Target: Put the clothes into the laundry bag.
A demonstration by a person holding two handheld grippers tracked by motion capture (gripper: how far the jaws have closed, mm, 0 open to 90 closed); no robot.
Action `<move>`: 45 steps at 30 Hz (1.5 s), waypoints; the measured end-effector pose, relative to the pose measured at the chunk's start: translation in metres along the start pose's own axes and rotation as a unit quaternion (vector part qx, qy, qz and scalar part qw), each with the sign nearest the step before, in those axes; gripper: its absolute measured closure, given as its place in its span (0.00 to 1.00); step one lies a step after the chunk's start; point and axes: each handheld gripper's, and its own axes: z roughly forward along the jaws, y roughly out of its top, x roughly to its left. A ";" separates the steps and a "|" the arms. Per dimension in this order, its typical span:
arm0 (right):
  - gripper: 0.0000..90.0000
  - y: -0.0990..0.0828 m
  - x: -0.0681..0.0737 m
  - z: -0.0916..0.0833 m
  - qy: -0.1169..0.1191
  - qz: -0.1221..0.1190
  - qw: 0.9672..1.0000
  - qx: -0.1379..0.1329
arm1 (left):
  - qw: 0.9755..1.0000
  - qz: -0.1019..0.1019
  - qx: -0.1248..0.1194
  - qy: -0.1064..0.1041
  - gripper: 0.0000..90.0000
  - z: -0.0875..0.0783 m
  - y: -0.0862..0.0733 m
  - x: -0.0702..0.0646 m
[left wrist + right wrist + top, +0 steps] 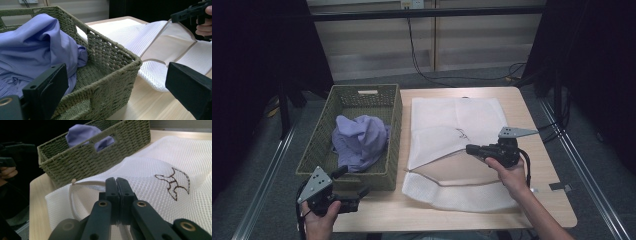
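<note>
Table [557, 200] | right gripper [470, 148] level, clamped on mesh bag [452, 125] edge | left gripper [354, 187] apart, by basket [394, 135]

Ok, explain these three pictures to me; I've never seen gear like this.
A person sits at a wooden table holding a hand-operated gripper in each hand. One picture comes from a camera above the table; the other two come from cameras riding on each gripper, looking along its black jaws. On the table are a green woven basket holding a purple cloth, and a white mesh laundry bag. The right gripper is shut on the rim of the bag's opening, lifting the top layer. The left gripper is open, holding nothing, near the basket's front corner.
</note>
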 end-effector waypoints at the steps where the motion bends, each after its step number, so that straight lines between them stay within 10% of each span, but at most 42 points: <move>1: 0.99 0.003 0.000 -0.001 0.002 -0.001 1.000 -0.003 | 1.000 0.001 0.002 0.002 0.05 0.000 0.000 0.000; 34: 0.99 0.042 0.000 -0.005 -0.008 -0.008 0.998 -0.061 | 1.000 0.016 0.005 -0.012 0.05 0.008 0.017 -0.004; 39: 0.99 0.040 0.001 -0.003 -0.009 -0.012 0.998 -0.058 | 0.999 0.009 0.029 -0.038 0.04 0.017 0.039 0.014; 45: 0.99 0.039 0.001 -0.003 -0.013 -0.012 0.998 -0.057 | 0.999 -0.001 0.040 -0.001 0.04 0.029 0.063 0.038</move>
